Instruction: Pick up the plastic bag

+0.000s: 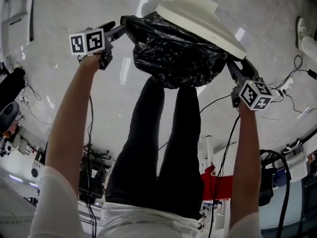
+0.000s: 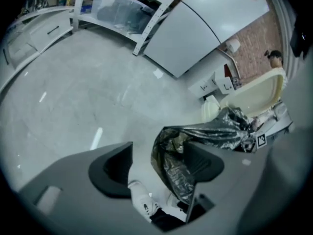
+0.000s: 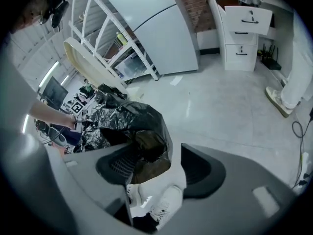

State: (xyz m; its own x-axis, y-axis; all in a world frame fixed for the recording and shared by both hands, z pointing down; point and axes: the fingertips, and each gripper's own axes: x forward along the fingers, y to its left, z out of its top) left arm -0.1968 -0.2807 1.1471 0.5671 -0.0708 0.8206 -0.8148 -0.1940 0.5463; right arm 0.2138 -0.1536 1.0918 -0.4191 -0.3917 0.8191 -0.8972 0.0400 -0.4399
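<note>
- Head view: black plastic bag (image 1: pixel 173 53), crumpled and glossy, hanging above the pale floor (image 1: pixel 64 9) between the two hand-held grippers, in front of the person's dark-trousered legs (image 1: pixel 158 148)
- Cream-white moulded piece (image 1: pixel 203 21): lies against the far upper side of the bag; whether the bag is fastened to it cannot be told
- Left hand-held gripper (image 1: pixel 121 31): at the bag's left edge, marker cube (image 1: pixel 88 41) facing up
- Right hand-held gripper (image 1: pixel 230 66): at the bag's right edge, marker cube (image 1: pixel 255 94) facing up
- Left gripper view: left hand-held gripper (image 2: pixel 156 165) released, jaws wide apart; bag (image 2: pixel 215 133) film hangs in the gap, lying along the jaw at the picture's right; floor and a white shoe (image 2: pixel 142 199) show through the rest of the gap
- Right gripper view: right hand-held gripper (image 3: pixel 164 168) released, jaws wide apart; bag (image 3: pixel 127 121) drapes over the jaw at the picture's left, the other jaw bare; white shoe (image 3: pixel 164 202) below
- Background, right gripper view: white drawer unit (image 3: pixel 247 28), shelving rack (image 3: pixel 112 38)
</note>
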